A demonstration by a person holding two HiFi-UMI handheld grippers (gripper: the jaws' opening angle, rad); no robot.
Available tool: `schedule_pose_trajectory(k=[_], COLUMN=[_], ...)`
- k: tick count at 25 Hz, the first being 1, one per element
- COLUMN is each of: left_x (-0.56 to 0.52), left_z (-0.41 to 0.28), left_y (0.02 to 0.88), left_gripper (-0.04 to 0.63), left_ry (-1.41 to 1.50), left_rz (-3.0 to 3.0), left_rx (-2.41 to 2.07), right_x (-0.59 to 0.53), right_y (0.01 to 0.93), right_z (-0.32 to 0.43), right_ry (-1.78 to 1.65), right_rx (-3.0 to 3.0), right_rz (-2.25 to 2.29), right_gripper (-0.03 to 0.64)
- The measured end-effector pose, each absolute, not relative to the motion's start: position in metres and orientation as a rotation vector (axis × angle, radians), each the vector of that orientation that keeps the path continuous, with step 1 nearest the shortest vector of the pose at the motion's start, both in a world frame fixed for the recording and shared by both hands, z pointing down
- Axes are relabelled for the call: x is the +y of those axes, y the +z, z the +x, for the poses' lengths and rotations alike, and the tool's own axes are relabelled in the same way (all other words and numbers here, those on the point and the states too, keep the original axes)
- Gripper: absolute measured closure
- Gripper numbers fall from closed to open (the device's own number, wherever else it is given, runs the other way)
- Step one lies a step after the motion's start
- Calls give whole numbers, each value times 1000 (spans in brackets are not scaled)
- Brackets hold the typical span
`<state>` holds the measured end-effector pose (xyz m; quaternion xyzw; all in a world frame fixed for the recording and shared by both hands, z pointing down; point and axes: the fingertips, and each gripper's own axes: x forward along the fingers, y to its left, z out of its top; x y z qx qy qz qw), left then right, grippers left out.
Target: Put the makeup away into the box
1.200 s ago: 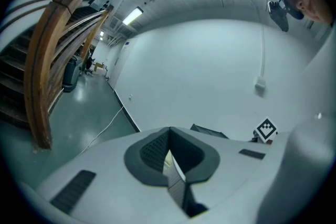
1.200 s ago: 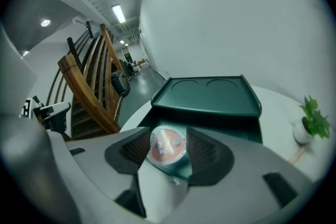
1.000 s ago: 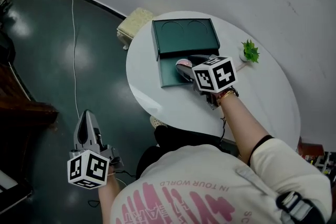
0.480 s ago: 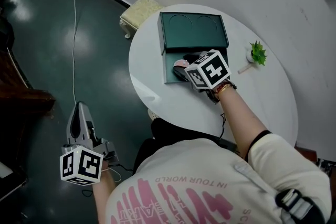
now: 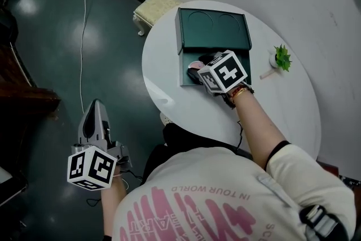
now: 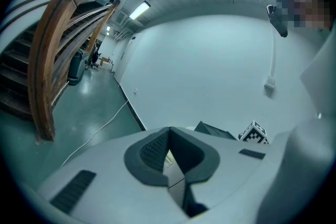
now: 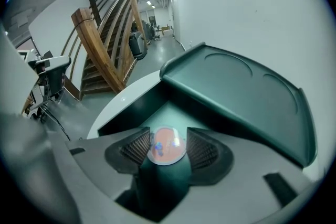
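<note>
Compact, round, pink and glossy [image 7: 167, 145], sits clamped between the pads of the right gripper [image 5: 201, 69], low over the left part of the open dark green rectangular box [image 5: 213, 34], upper centre of the head view. The left gripper [image 5: 96, 105], lower left, hangs with its jaws pressed together, empty. Letting go at this tilt could send the compact rolling on edge or catching the box wall.
</note>
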<state>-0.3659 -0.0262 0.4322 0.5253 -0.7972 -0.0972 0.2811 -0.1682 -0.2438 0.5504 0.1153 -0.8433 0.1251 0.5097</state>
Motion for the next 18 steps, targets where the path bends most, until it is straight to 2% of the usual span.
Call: schedule_pose_trajectory(k=[18], left_x=[7], left_z=[-375], left_y=[420], left_gripper=[594], left_ry=[-290], left_rz=[1340], left_rx=[-2190], right_x=[-243], right_y=[553], right_z=[-176], right_ry=[234], right_rx=[-2015], right_rz=[283], right_gripper=[376])
